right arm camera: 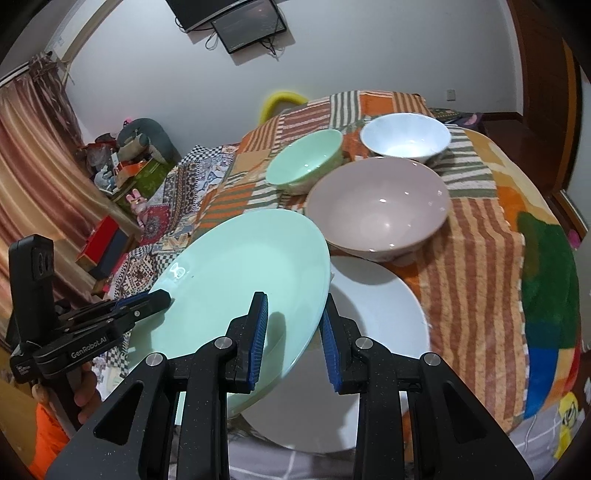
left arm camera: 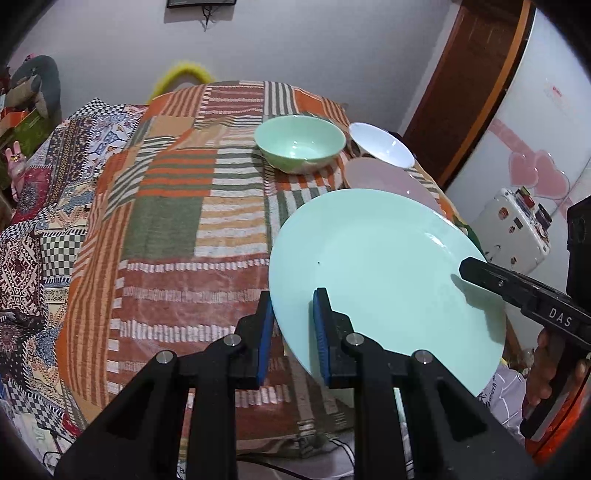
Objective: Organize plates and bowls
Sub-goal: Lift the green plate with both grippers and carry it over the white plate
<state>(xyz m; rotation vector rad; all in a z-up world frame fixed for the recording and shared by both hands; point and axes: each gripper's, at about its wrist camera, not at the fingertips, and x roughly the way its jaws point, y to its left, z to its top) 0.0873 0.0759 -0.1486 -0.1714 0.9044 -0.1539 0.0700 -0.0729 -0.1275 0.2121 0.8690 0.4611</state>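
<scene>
Mint plate [right arm camera: 243, 266], rigid, glossy, breakable, sits lifted and tilted above the white plate [right arm camera: 380, 317]; left gripper [left arm camera: 291, 321] and right gripper [right arm camera: 293, 328] each straddle its rim, clamping unclear, so grip rim only.

- Striped orange, green and white patchwork cloth [right arm camera: 476, 266] covers the table.
- Yellow fuzzy ring [left arm camera: 183, 75] behind the table's far edge.
- Dark wall-mounted screen [right arm camera: 247, 29] high on white wall.
- Brown curtain [right arm camera: 33, 155] at left.
</scene>
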